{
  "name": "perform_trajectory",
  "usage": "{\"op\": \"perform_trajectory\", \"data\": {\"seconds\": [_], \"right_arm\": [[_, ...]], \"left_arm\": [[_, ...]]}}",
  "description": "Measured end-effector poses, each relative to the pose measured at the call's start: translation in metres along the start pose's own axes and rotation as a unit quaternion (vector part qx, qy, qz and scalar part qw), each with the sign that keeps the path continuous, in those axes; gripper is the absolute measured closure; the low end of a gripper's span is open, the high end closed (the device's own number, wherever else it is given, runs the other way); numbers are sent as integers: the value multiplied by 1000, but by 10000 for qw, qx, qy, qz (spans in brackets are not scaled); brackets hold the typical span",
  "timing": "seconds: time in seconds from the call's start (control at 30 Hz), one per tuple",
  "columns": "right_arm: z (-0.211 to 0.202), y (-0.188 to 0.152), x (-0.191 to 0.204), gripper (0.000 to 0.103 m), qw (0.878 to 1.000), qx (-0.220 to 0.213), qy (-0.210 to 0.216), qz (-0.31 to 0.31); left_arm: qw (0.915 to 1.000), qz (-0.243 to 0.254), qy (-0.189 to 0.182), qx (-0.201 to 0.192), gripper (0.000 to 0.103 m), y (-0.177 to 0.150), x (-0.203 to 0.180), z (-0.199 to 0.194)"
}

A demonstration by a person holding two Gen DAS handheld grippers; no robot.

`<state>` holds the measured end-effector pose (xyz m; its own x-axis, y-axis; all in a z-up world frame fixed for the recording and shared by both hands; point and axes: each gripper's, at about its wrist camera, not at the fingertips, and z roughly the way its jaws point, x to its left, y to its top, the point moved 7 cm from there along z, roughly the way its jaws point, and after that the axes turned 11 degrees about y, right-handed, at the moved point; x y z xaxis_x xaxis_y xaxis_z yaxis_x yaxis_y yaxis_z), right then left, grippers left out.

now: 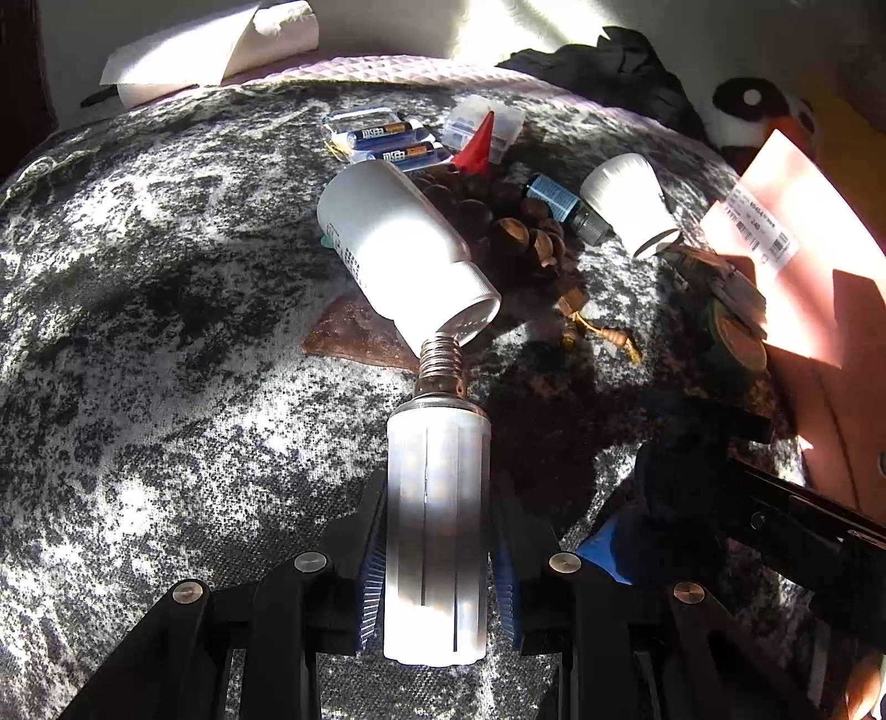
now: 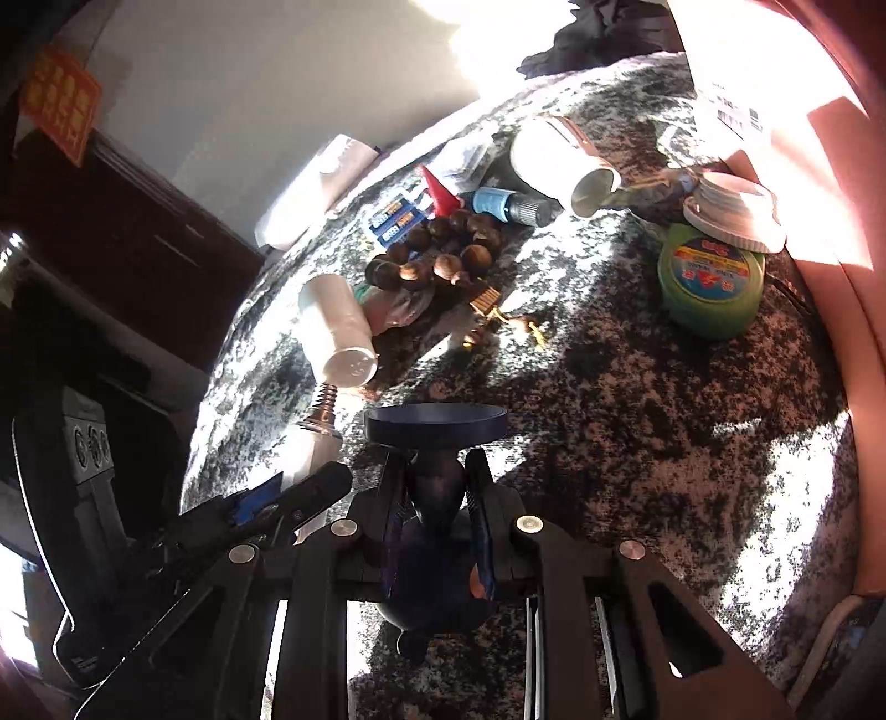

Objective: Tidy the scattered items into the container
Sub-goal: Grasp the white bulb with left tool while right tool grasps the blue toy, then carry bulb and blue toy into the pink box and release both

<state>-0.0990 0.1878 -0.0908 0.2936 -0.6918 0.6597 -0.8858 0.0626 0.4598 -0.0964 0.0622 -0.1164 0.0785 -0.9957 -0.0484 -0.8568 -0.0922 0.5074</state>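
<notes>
My left gripper (image 1: 437,531) is shut on a white corn-style LED bulb (image 1: 437,520), screw base pointing forward and almost touching a lying white bottle (image 1: 404,249). My right gripper (image 2: 437,498) is shut on a dark blue object with a round flat top (image 2: 436,423); it also shows in the left wrist view (image 1: 681,471). The left gripper and bulb (image 2: 315,443) show at the left of the right wrist view. The pink container (image 1: 803,266) stands at the right edge of the speckled bed cover (image 1: 166,387).
Scattered ahead: battery packs (image 1: 387,141), a red cone (image 1: 476,147), brown wooden beads (image 1: 498,221), a small blue bottle (image 1: 565,207), a white cup (image 1: 631,205), a green tape reel (image 2: 711,282), a white lid (image 2: 733,210). Tissue paper (image 1: 210,50) lies at the back.
</notes>
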Motion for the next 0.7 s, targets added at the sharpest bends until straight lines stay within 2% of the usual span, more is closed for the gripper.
{"op": "perform_trajectory", "data": {"seconds": [0.17,0.37,0.53,0.7], "right_arm": [[-14,-6,38,80,9977,-20,213,-645],[-42,-11,81,80,9905,-298,258,-1316],[-84,-11,113,80,9801,-752,289,-1814],[-141,-4,137,80,9633,-1427,173,-2269]], "left_arm": [[9996,-176,-50,-215,75,3,10,-25],[9978,-69,-18,-662,75,5,10,-73],[9946,-39,-111,-1027,75,5,-2,-120],[9893,149,-268,-1424,75,12,-34,-167]]}}
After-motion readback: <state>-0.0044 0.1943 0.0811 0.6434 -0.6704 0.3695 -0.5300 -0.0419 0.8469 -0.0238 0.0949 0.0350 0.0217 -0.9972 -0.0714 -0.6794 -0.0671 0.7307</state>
